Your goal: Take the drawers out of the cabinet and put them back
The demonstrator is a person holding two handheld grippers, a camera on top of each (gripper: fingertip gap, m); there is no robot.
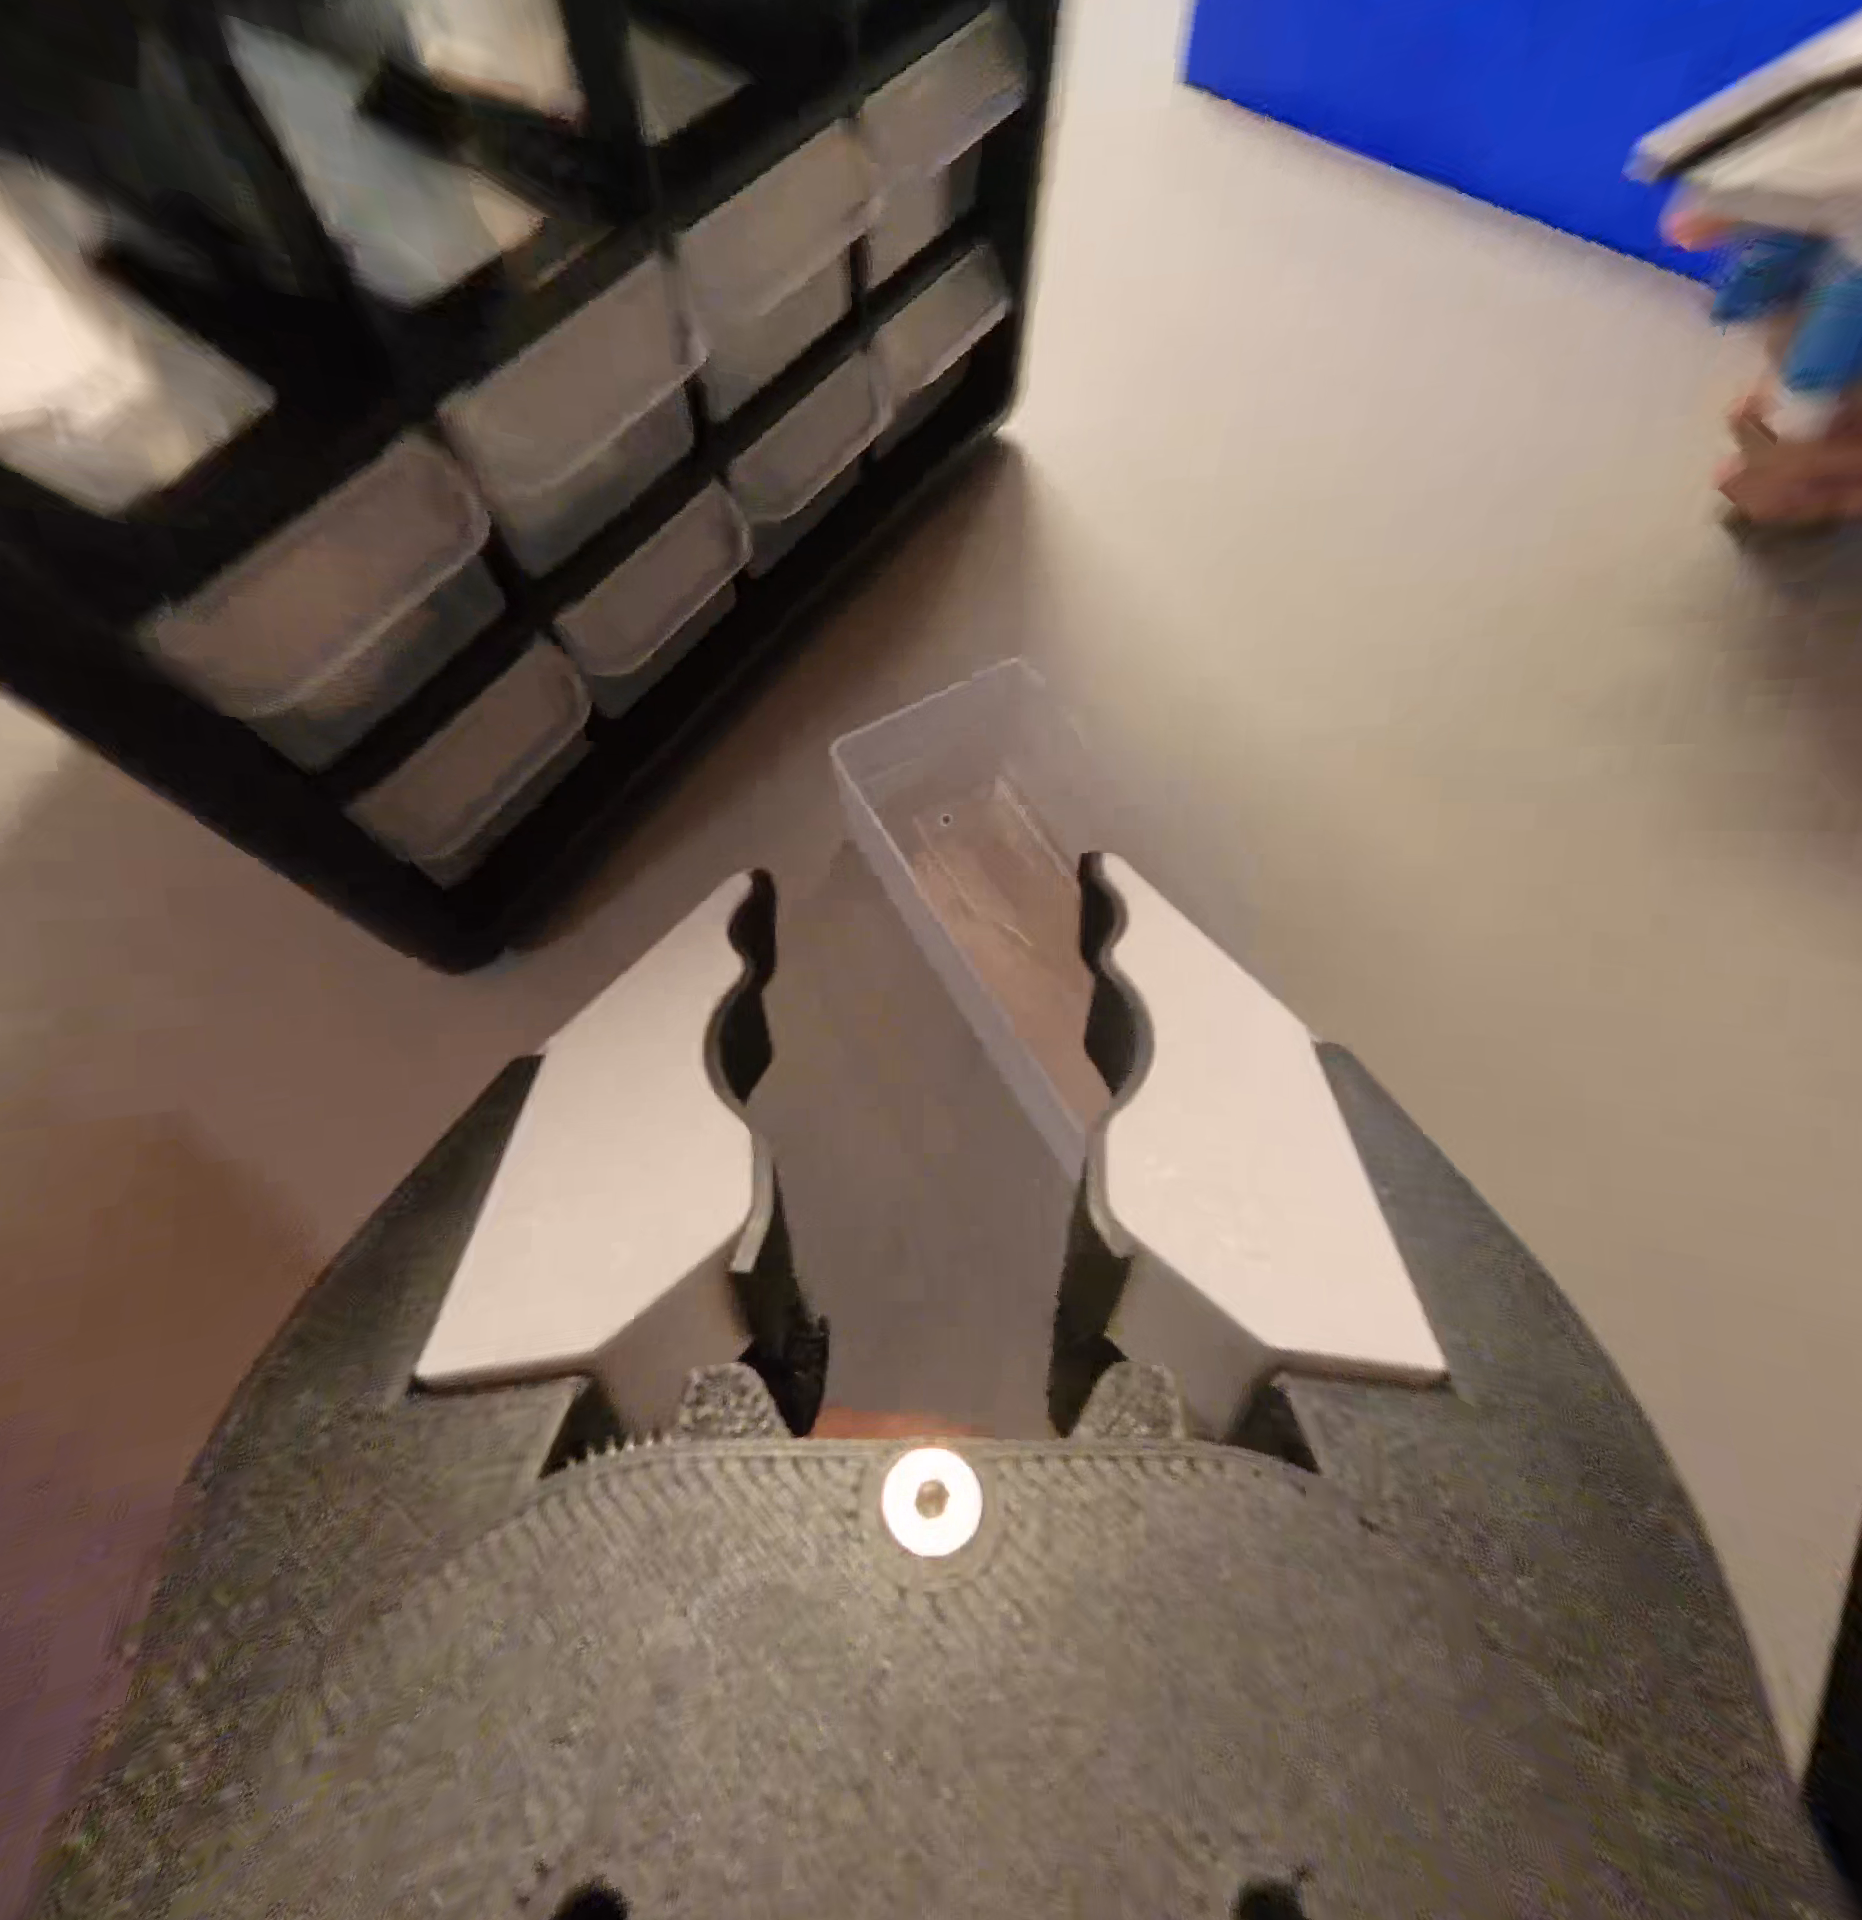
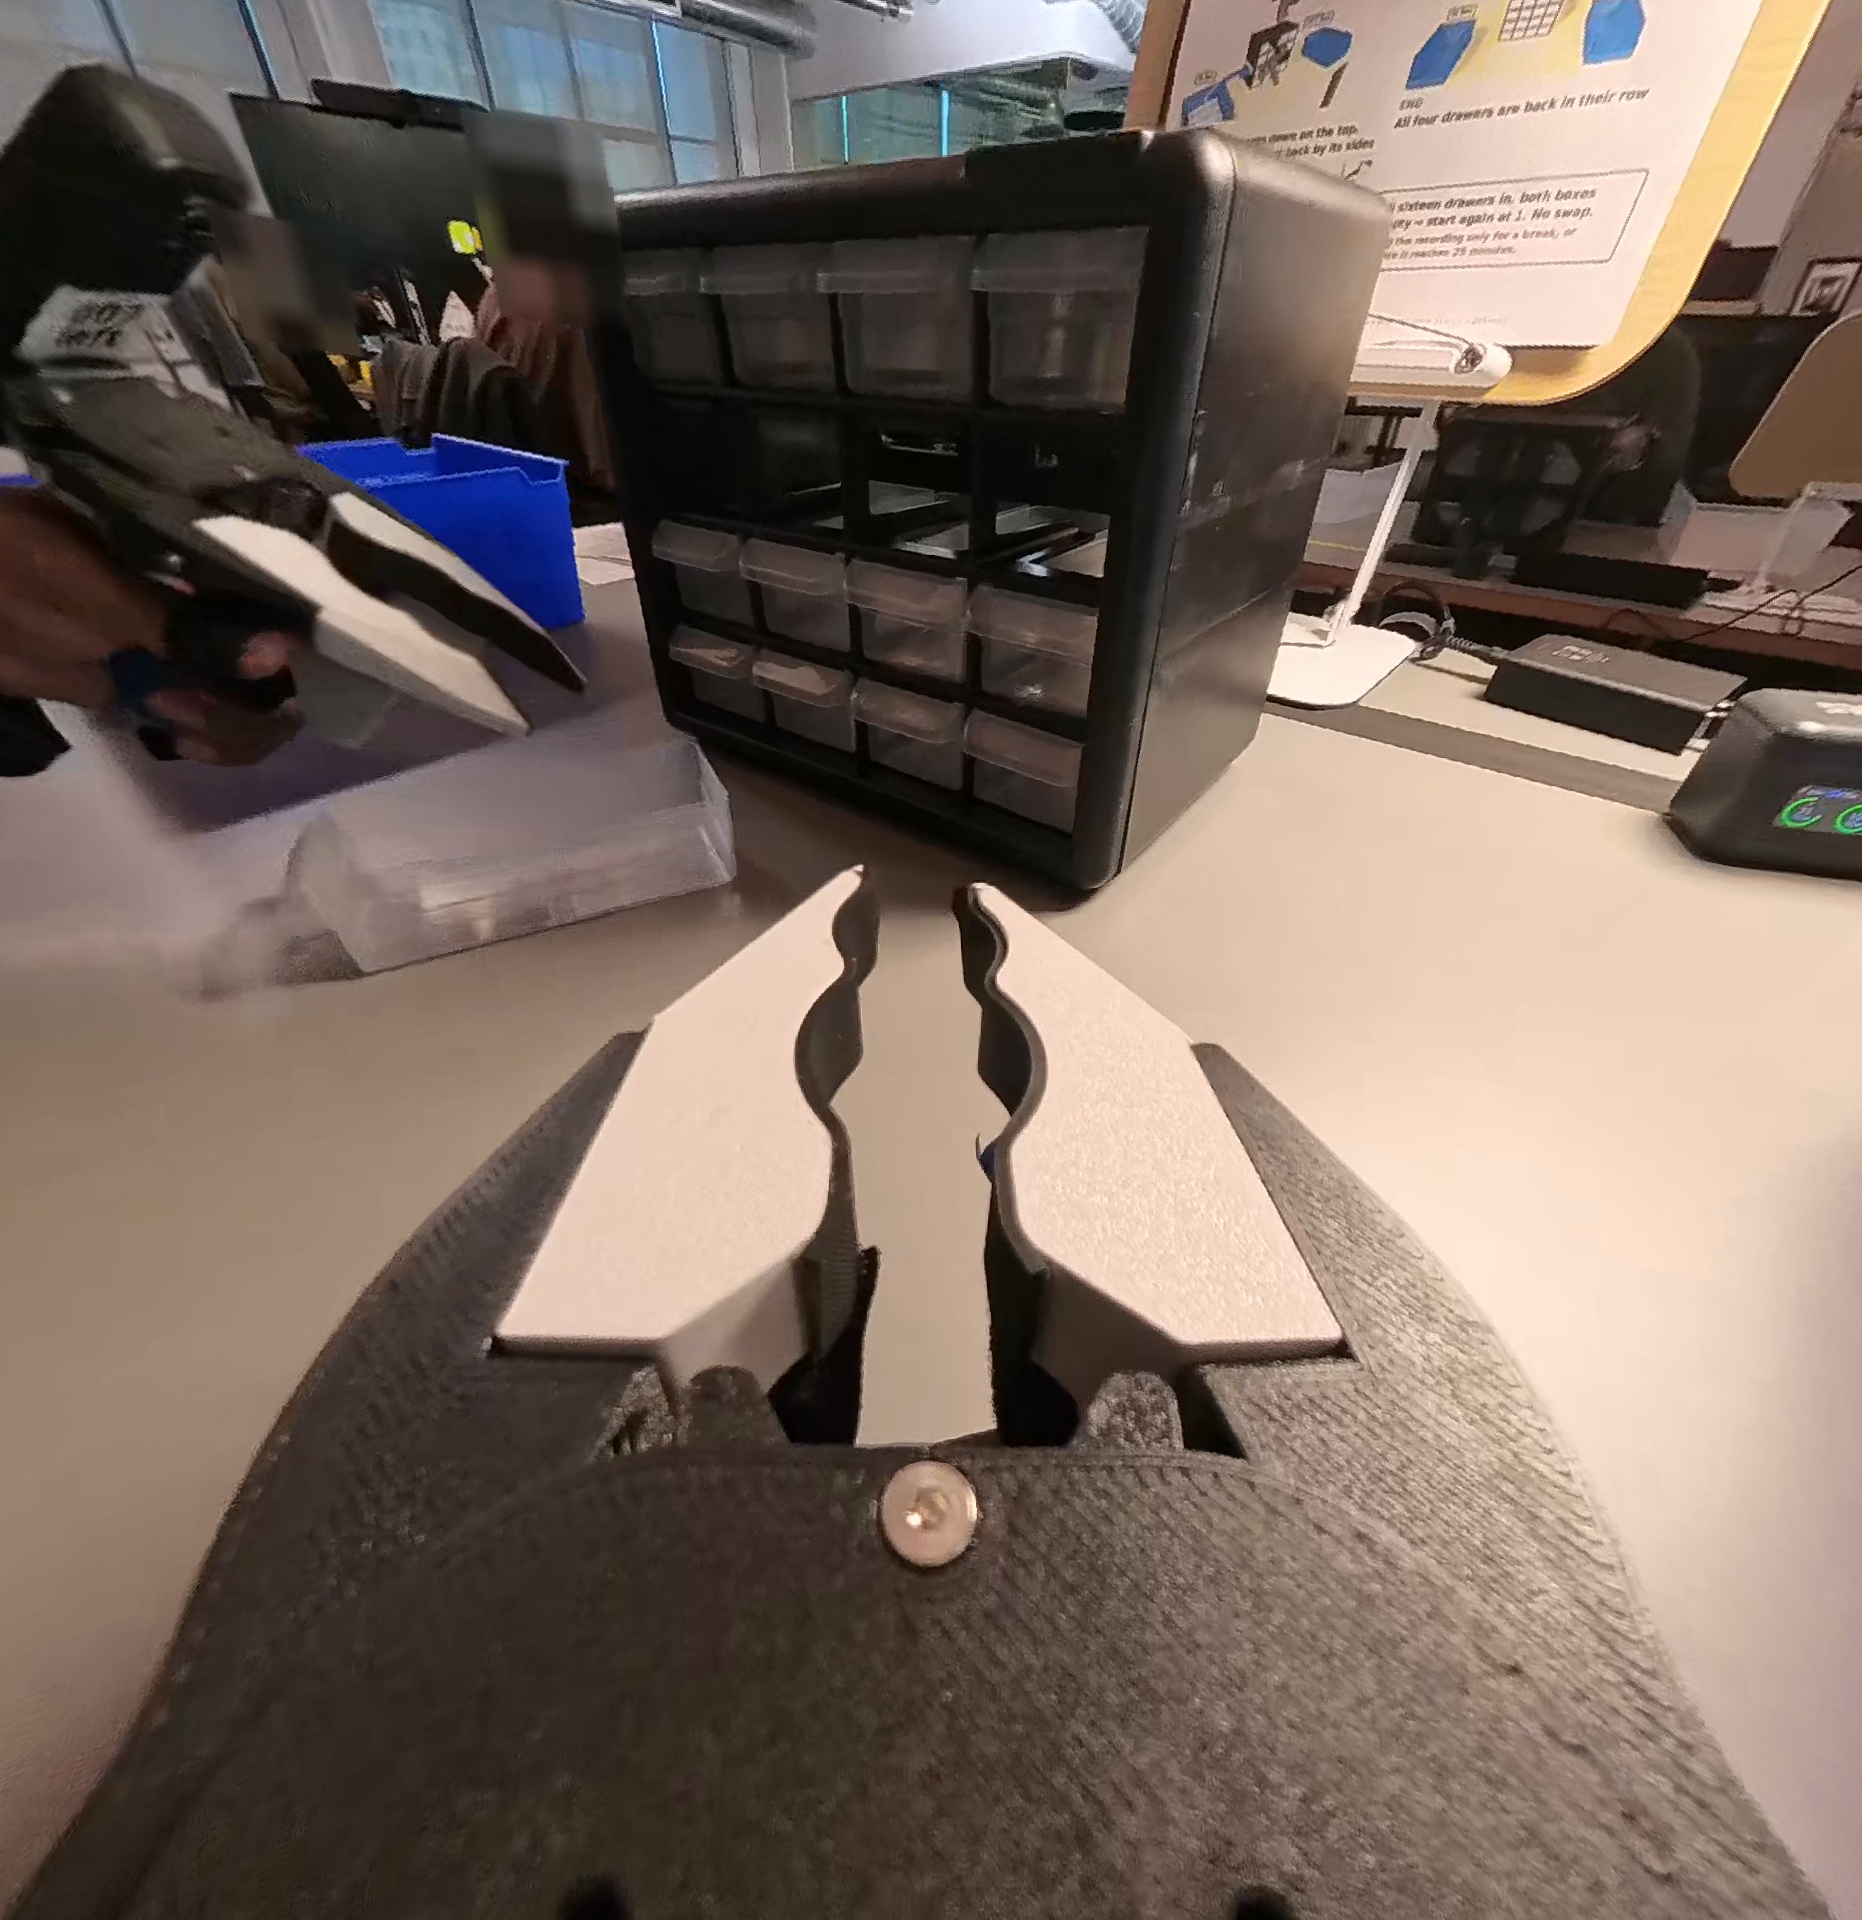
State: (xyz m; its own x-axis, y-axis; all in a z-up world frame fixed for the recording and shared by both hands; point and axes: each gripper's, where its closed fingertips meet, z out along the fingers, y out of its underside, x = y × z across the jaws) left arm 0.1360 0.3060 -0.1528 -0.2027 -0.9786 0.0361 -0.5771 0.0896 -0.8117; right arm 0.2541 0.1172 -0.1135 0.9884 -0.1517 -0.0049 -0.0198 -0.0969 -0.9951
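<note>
A black cabinet (image 2: 906,499) of small clear drawers stands toward the far side of a pale desk (image 2: 1426,1091). Its second row from the top is empty: four open slots (image 2: 885,457). The rows above and below are full.

One clear drawer (image 1: 968,894) lies on the desk just in front of the cabinet's lower corner. The left gripper (image 1: 927,883) hovers above it with its fingers spread wide. The drawer's near end lies under the right-hand finger (image 1: 1197,1039) rather than centred in the gap, and nothing is in its grasp. From the right wrist view, more clear drawers seem to lie beside this one, though blur hides their number.

The right gripper (image 2: 911,899) waits low over bare desk in front of the cabinet, its fingers slightly apart and holding nothing.

Risks, as a judgement: closing from this offset could catch only one thin wall, so the drawer may tilt, skid across the desk, or slip free. Its slick, clear plastic makes edges hard to judge. A skewed drawer could also jam in its slot.
</note>
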